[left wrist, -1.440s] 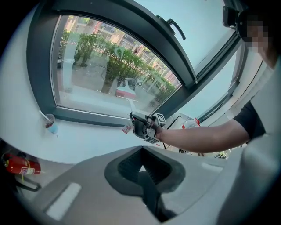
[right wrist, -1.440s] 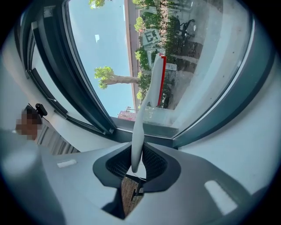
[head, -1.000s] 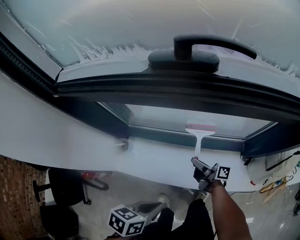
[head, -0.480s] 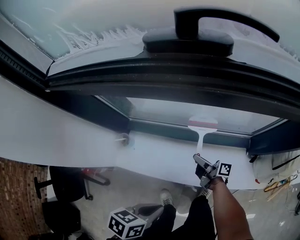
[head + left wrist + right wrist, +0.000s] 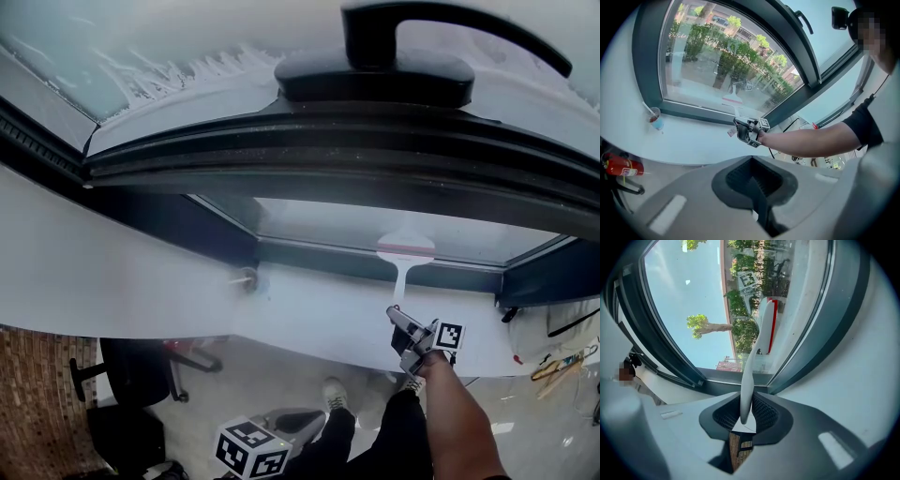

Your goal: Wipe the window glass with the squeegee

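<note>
Against window glass (image 5: pixel 328 225), squeegee (image 5: pixel 404 249) points blade-first.

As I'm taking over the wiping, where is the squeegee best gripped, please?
Grip the squeegee by its slim handle's free end, coming from the room side: the wide blade must lie free on the glass. The right hand-held gripper is shut there.

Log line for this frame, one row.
right tool: shut on squeegee | squeegee head against lower window glass | left tool: shut, empty

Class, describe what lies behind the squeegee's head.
The squeegee, held by the right gripper, lies against the glass; trees show beyond. Its head hides the strip it covers.
</note>
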{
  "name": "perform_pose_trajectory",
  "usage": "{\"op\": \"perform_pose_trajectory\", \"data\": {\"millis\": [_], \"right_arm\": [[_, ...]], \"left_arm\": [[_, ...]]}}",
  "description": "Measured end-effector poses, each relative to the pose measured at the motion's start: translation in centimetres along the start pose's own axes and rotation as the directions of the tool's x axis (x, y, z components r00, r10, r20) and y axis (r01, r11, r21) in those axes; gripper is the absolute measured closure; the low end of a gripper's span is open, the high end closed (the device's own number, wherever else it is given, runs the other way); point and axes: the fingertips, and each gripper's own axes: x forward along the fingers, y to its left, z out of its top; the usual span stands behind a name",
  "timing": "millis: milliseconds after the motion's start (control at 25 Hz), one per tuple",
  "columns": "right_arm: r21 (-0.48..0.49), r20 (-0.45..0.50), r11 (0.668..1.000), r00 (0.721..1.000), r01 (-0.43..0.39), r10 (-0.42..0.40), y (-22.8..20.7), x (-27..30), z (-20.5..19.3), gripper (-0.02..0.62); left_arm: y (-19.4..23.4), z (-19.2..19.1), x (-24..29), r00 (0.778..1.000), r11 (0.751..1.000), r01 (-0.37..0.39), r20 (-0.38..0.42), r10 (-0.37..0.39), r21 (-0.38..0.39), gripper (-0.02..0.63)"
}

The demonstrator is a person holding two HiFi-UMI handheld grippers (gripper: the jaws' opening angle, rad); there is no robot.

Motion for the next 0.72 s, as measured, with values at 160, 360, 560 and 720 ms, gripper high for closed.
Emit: {"op": "perform_pose_trajectory", "data": {"millis": [160, 360, 560, 720], "right_arm": [[0.003, 0.006, 1.0, 1.0, -0.005, 0.005, 1.2, 0.0, 0.1, 0.508], [-0.042, 0.018, 0.998, 0.999, -0.046, 0.047, 5.1, -0.4, 0.4, 0.508], [-0.079, 0.024, 0.993, 0.996, -0.087, 0.089, 11.0, -1.0, -0.9, 0.508], [-0.118, 0.024, 0.988, 0.995, -0.096, 0.1, 15.5, -1.9, -2.3, 0.508]], "left_arm": [[0.0, 0.3, -0.4, 1.0, 1.0, 0.008, 0.013, -0.008, 0.006, 0.606], [-0.2, 1.3, -1.5, 0.999, 0.999, 0.022, 0.041, -0.023, 0.029, 0.606], [-1.4, 2.4, -3.8, 0.996, 0.997, 0.039, 0.078, -0.045, 0.069, 0.606], [-2.3, 2.9, -6.0, 0.992, 0.993, 0.048, 0.108, -0.06, 0.106, 0.606]]}}
